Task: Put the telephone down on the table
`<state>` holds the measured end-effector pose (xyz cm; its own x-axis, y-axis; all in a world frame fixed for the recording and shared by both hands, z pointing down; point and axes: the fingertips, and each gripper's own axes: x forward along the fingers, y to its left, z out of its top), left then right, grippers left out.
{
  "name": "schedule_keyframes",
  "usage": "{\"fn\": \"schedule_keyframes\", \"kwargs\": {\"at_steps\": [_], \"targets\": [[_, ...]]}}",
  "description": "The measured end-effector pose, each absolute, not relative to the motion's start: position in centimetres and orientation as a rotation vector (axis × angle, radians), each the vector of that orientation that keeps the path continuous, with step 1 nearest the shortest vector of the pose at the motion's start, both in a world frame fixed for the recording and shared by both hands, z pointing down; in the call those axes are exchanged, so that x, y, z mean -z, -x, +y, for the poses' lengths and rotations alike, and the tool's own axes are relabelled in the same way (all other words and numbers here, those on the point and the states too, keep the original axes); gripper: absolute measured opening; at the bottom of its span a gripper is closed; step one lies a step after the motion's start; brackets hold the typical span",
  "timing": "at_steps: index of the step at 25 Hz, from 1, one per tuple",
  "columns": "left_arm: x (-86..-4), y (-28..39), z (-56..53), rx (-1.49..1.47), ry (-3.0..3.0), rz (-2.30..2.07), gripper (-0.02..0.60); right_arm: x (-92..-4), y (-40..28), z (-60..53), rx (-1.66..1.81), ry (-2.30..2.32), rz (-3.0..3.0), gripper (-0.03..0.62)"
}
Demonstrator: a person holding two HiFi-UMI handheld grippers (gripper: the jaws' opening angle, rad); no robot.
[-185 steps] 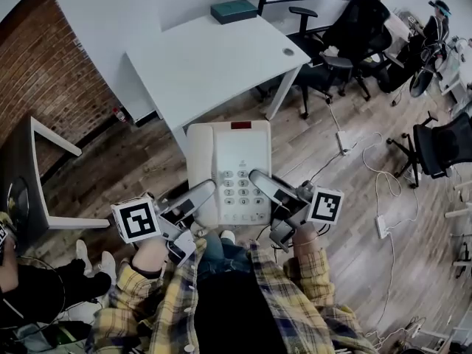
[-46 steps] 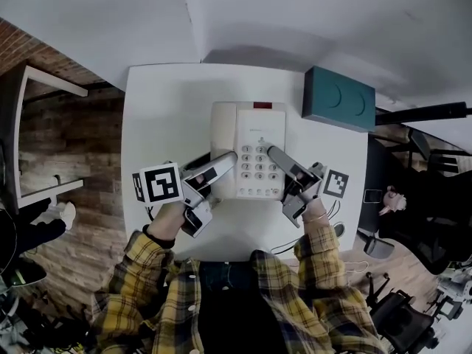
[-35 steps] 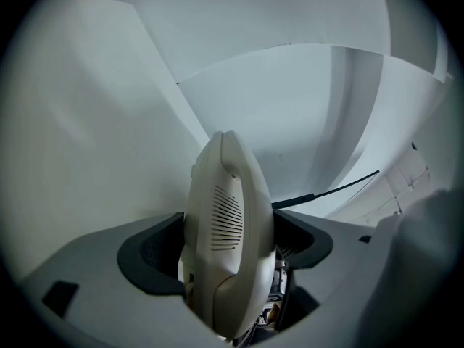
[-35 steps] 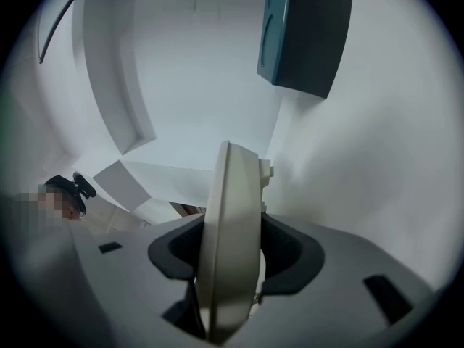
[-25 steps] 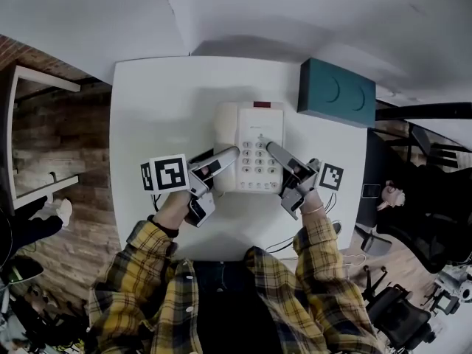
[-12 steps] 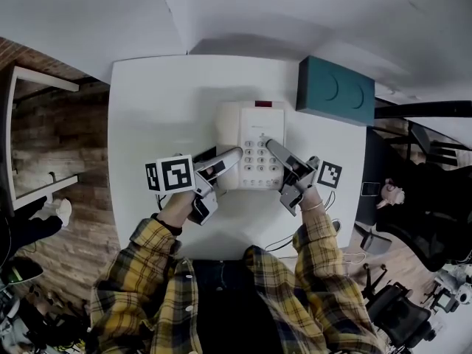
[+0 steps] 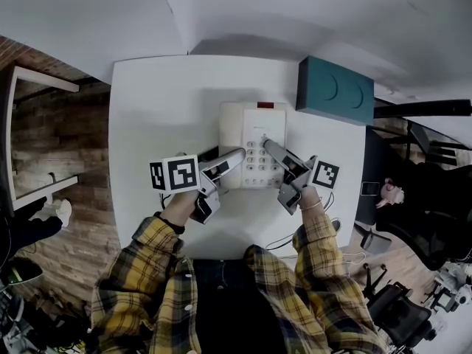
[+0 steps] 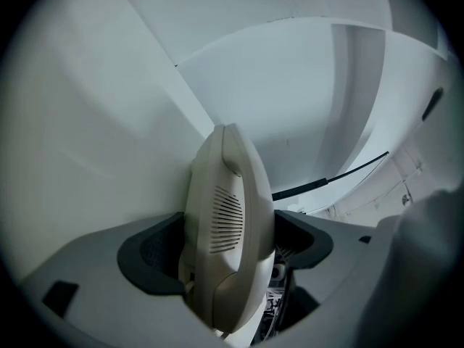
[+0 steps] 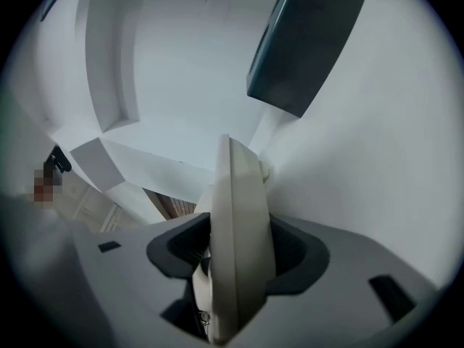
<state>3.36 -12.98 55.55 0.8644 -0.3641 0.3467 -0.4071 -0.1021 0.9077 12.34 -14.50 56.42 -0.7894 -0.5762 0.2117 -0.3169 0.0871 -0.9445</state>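
As right tool [image 9: 239,256] eases round telephone [image 7: 254,120], left [image 8: 228,256] clamps.

Yellow-and-navy plaid flannel shirt [image 7: 151,271]

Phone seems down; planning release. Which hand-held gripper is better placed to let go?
Probably right: the right hand-held gripper has just been opening its jaws, telephone edge between them; the left hand-held gripper clamps the opposite side.
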Motion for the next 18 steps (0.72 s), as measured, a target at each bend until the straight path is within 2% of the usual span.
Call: {"fn": "schedule_keyframes", "kwargs": {"at_steps": [18], "targets": [[-55.92,-3.55,-12.73,-0.109,-1.733,-0.611,0.367,-57.25,-12.61,-14.29,1.812,1.112,2.224,0.269]]}}
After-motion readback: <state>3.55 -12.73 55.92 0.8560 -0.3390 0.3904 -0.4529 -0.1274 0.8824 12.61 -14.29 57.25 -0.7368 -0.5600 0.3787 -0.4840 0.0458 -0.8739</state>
